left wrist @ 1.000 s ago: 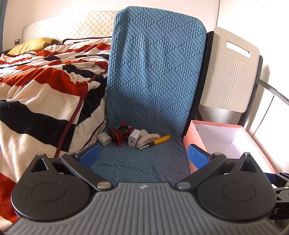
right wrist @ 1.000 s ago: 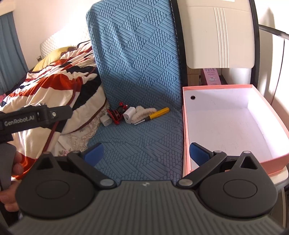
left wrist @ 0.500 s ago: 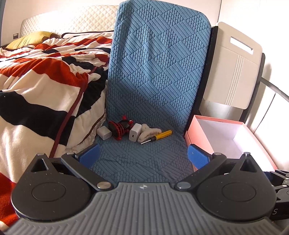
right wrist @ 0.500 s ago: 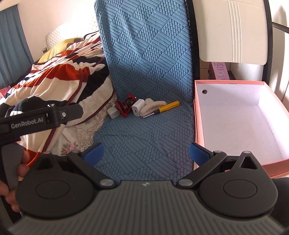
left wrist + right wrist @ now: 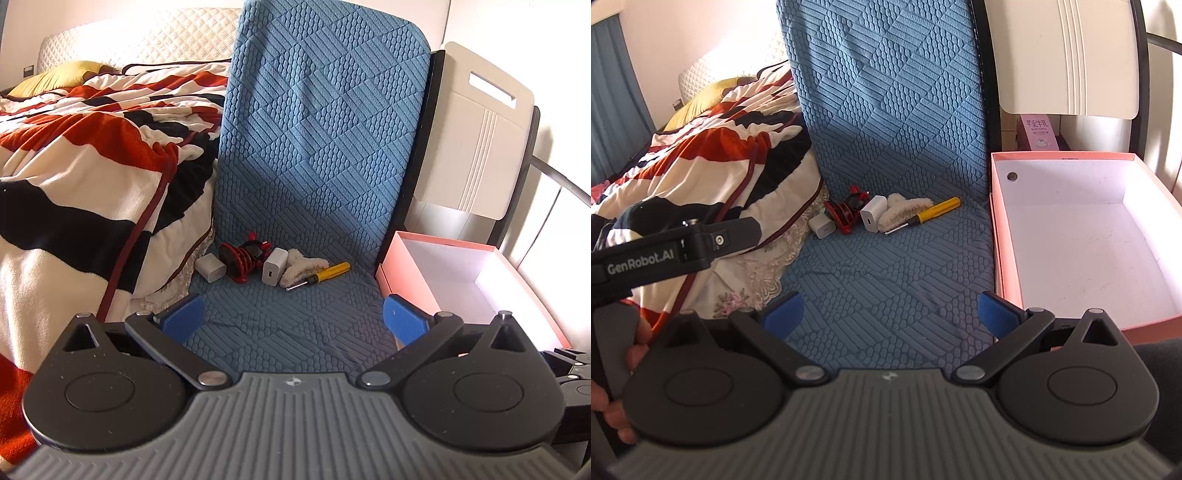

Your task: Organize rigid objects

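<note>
At the back of the blue quilted chair seat [image 5: 280,325] lie two white chargers [image 5: 209,267] [image 5: 274,266], a red-and-black coiled toy [image 5: 243,257], a fluffy cream cloth [image 5: 301,266] and a yellow screwdriver [image 5: 324,274]. They also show in the right wrist view: screwdriver [image 5: 932,213], charger [image 5: 873,213]. An empty pink box [image 5: 1082,236] stands right of the seat. My left gripper [image 5: 291,317] and right gripper [image 5: 888,314] are both open and empty, above the seat's front, well short of the objects.
A bed with a red, black and cream striped blanket [image 5: 85,192] borders the seat on the left. A folded cream chair back [image 5: 480,129] stands behind the box [image 5: 465,273]. The left gripper's body [image 5: 672,247] shows in the right wrist view.
Both grippers have moved forward toward the objects; the pile looks nearer. The right gripper's view has swung left, so the box sits further right. Both jaws stay open.
</note>
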`<state>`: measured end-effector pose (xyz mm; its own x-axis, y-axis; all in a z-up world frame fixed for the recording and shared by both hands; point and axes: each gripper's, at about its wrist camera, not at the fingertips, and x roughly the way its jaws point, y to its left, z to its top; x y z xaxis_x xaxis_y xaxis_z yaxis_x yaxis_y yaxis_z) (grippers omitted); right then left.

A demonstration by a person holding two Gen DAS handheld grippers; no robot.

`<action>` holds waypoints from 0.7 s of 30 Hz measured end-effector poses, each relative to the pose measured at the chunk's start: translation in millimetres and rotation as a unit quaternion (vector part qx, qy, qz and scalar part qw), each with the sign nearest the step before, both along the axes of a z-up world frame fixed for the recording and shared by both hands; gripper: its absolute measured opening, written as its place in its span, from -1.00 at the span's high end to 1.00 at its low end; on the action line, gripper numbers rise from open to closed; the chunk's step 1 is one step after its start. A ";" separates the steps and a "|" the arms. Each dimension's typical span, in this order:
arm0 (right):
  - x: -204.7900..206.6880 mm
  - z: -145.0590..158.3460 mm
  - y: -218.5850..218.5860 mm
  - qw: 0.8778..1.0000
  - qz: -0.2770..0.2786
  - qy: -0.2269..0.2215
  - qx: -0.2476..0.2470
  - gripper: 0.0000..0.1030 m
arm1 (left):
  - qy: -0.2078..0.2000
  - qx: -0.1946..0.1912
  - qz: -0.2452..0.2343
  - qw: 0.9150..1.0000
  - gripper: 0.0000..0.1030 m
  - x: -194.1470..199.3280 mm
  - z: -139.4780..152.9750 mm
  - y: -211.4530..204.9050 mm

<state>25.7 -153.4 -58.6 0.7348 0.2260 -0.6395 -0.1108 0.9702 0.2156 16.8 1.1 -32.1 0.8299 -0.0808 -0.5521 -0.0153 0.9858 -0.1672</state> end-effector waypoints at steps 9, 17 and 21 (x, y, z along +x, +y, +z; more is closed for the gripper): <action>8.3 -13.6 -7.0 1.000 -0.015 0.005 0.008 -1.00 | 0.003 0.007 0.002 1.000 -1.00 20.4 -14.4 1.9; 39.5 -32.8 -8.5 1.000 -0.017 -0.003 0.013 -0.99 | -0.002 0.009 -0.012 1.000 -1.00 75.3 -31.5 4.4; 53.1 -44.6 -6.8 0.999 -0.011 0.005 0.030 -0.99 | -0.004 0.007 -0.022 1.000 -1.00 103.6 -40.4 3.7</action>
<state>78.7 -160.2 -103.3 0.7334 0.2486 -0.6327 -0.0880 0.9576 0.2742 120.3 4.7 -72.5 0.8299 -0.1100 -0.5470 0.0298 0.9877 -0.1534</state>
